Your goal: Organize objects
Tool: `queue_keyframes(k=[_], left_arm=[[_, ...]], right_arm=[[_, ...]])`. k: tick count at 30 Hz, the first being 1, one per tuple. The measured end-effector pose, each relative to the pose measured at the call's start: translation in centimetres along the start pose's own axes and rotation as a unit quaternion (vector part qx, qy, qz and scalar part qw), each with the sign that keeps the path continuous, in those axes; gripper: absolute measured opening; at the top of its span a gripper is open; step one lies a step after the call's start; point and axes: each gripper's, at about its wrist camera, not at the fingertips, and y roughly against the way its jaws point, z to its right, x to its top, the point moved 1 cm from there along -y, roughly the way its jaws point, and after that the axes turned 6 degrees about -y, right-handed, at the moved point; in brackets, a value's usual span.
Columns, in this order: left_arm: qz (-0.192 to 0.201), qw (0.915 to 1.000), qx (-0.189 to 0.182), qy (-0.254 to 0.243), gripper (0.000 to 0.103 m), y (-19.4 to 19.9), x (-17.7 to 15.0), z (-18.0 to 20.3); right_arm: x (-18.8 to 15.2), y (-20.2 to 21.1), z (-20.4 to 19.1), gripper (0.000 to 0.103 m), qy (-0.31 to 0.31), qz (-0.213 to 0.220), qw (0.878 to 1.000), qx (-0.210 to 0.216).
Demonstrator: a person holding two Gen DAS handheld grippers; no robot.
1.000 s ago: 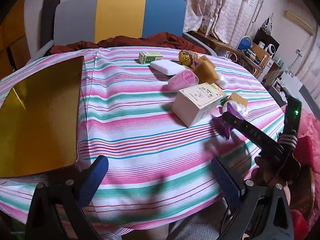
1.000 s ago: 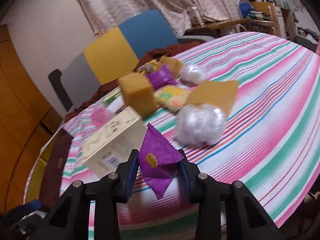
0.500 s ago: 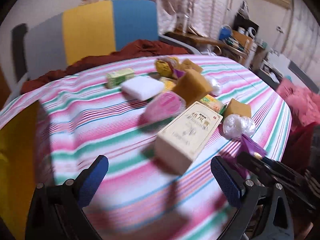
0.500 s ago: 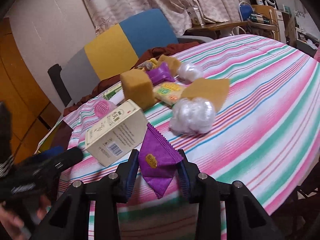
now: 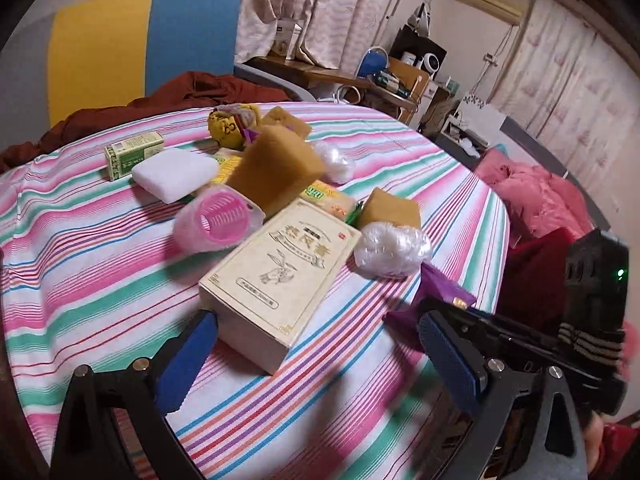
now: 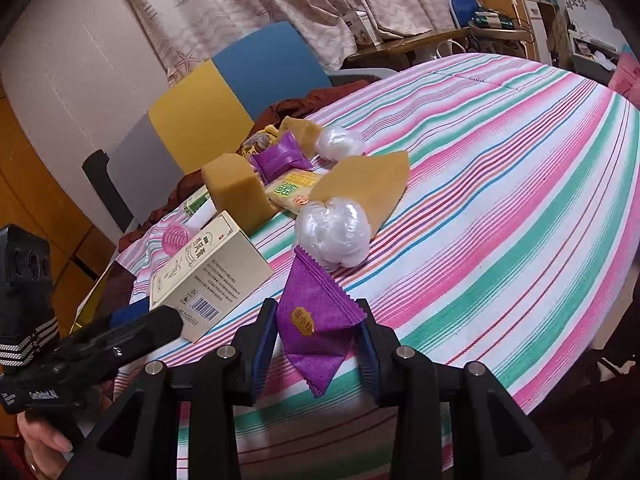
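Observation:
My right gripper (image 6: 318, 340) is shut on a purple snack packet (image 6: 316, 320) and holds it just above the striped tablecloth (image 6: 500, 200); the packet also shows in the left wrist view (image 5: 444, 290). My left gripper (image 5: 320, 356) is open, its jaws wide on either side of the near end of a cream box (image 5: 280, 276), not touching it. The box also shows in the right wrist view (image 6: 208, 276). A clear wrapped ball (image 5: 392, 250) lies just right of the box.
Behind the box lie a pink roller (image 5: 218, 222), tan sponges (image 5: 276, 168), a white block (image 5: 174, 172), a small green box (image 5: 134, 154) and more packets. A yellow and blue chair (image 5: 140, 40) stands behind the table. Red clothes (image 5: 540, 200) lie to the right.
My left gripper has swung right and forward, from facing the gold board to straddling the cream box. My right gripper still holds the purple packet in about the same place.

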Motion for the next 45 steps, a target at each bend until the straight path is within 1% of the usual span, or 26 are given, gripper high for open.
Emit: queue_keyframes(k=[1, 2, 4, 5, 6, 8, 9, 10, 11, 13, 16, 17, 20, 22, 23, 25, 26, 27, 28, 34, 38, 45], left_arm=[[0.001, 1.0, 0.007, 0.001, 0.101, 0.0, 0.1, 0.0], [0.0, 0.9996, 0.028, -0.001, 0.101, -0.1, 0.3, -0.2], [0.009, 0.9964, 0.083, -0.012, 0.102, -0.1, 0.7, -0.6], [0.014, 0.9955, 0.092, -0.017, 0.102, -0.1, 0.9, -0.8], [0.014, 0.9955, 0.091, -0.022, 0.103, -0.4, 1.2, -0.9], [-0.003, 0.9963, 0.076, -0.04, 0.103, -1.5, 1.8, -0.8], [-0.008, 0.9963, 0.072, -0.047, 0.101, -1.8, 1.8, -0.6], [-0.01, 0.9967, 0.061, -0.053, 0.1, -1.9, 1.8, -0.3], [-0.01, 0.9976, 0.039, -0.056, 0.097, -1.7, 1.7, 0.1], [-0.006, 0.9981, 0.007, -0.061, 0.096, -1.4, 1.3, 1.1], [-0.003, 0.9975, -0.009, -0.07, 0.096, -0.9, 0.7, 2.3], [0.002, 0.9977, -0.008, -0.068, 0.096, -0.8, 0.7, 2.4], [0.005, 0.9985, 0.021, -0.05, 0.097, -1.0, 1.1, 1.9], [-0.002, 0.9987, 0.034, -0.038, 0.097, -1.6, 1.4, 1.5], [-0.009, 0.9985, 0.041, -0.035, 0.094, -1.9, 1.4, 1.4], [-0.023, 0.9977, 0.048, -0.041, 0.082, -2.5, 1.2, 1.5], [-0.033, 0.9971, 0.051, -0.045, 0.061, -2.9, 0.9, 1.6], [-0.04, 0.9968, 0.053, -0.044, 0.053, -3.2, 0.6, 1.5], [-0.043, 0.9967, 0.055, -0.04, 0.053, -3.3, 0.3, 1.4], [-0.016, 0.9974, 0.063, -0.03, 0.052, -1.1, -1.6, 1.3], [0.0, 0.9974, 0.072, 0.003, 0.052, 1.1, -3.2, 0.5], [0.035, 0.9939, 0.095, 0.045, 0.052, 5.5, -5.3, -0.6]], right_arm=[[0.0, 0.0, -0.1, 0.037, 0.003, 0.0, 1.0, -0.001], [0.0, 0.0, -0.1, 0.038, 0.004, 0.0, 1.0, -0.002], [-0.1, 0.0, -0.1, 0.038, 0.004, 0.001, 1.0, -0.002], [-0.1, 0.1, -0.1, 0.038, 0.003, 0.001, 1.0, -0.001], [-0.1, 0.0, 0.0, 0.038, 0.003, 0.001, 1.0, 0.0], [0.0, 0.0, -0.1, 0.038, 0.002, 0.0, 1.0, 0.0], [0.0, 0.0, 0.0, 0.038, 0.003, 0.0, 1.0, -0.001], [0.0, 0.0, 0.0, 0.038, 0.004, 0.0, 1.0, 0.0], [0.0, 0.0, 0.0, 0.038, 0.004, -0.001, 1.0, 0.0], [0.1, 0.1, 0.2, 0.038, 0.002, 0.001, 1.0, -0.002], [0.2, 0.1, 0.5, 0.038, -0.001, 0.003, 1.0, -0.003], [0.2, 0.1, 0.5, 0.037, -0.001, 0.003, 1.0, -0.003], [0.2, 0.1, 0.4, 0.038, 0.002, 0.004, 1.0, -0.005], [0.2, 0.1, 0.3, 0.038, 0.006, 0.004, 1.0, -0.008], [0.2, 0.1, 0.3, 0.038, 0.009, 0.002, 1.0, -0.006], [0.2, 0.0, 0.4, 0.038, 0.009, 0.0, 1.0, -0.006], [0.1, 0.0, 0.4, 0.038, 0.007, -0.002, 1.0, -0.005], [0.1, -0.1, 0.5, 0.038, 0.006, -0.004, 1.0, -0.004], [0.0, -0.2, 0.5, 0.038, 0.005, -0.006, 1.0, -0.004], [-0.1, -0.3, 0.1, 0.038, 0.012, -0.009, 1.0, -0.009], [-0.3, -0.2, -0.2, 0.038, 0.013, -0.011, 1.0, -0.01], [-0.9, 0.0, -2.1, 0.036, 0.036, -0.016, 0.999, 0.003]])
